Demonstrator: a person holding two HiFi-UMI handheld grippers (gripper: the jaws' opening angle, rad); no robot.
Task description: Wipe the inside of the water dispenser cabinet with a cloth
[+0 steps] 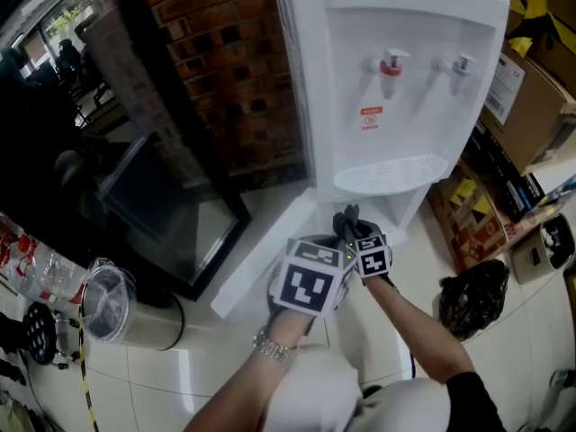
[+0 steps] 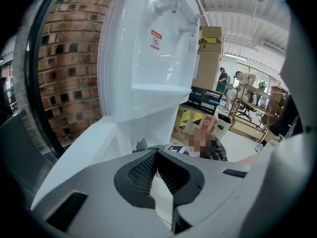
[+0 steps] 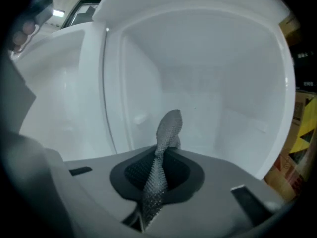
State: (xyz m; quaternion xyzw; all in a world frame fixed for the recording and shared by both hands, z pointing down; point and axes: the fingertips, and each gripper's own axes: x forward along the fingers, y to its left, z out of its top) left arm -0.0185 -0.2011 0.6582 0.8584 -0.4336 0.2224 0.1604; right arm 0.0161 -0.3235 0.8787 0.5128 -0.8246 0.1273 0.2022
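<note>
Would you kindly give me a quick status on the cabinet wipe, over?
Right hand-held gripper shut on cloth, facing open cabinet. Left hand-held gripper shut, empty. Nothing seen in the way.

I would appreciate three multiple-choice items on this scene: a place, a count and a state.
1. Where does the right gripper face? A) the brick wall B) inside the cabinet C) the bin
2. How many taps has the water dispenser? A) one B) two C) three
3. The right gripper is: A) open, empty B) shut on a cup C) shut on the cloth
Answers: 1 B, white cabinet walls fill its view; 2 B, one red, one blue; 3 C, grey cloth is pinched between its jaws.
</note>
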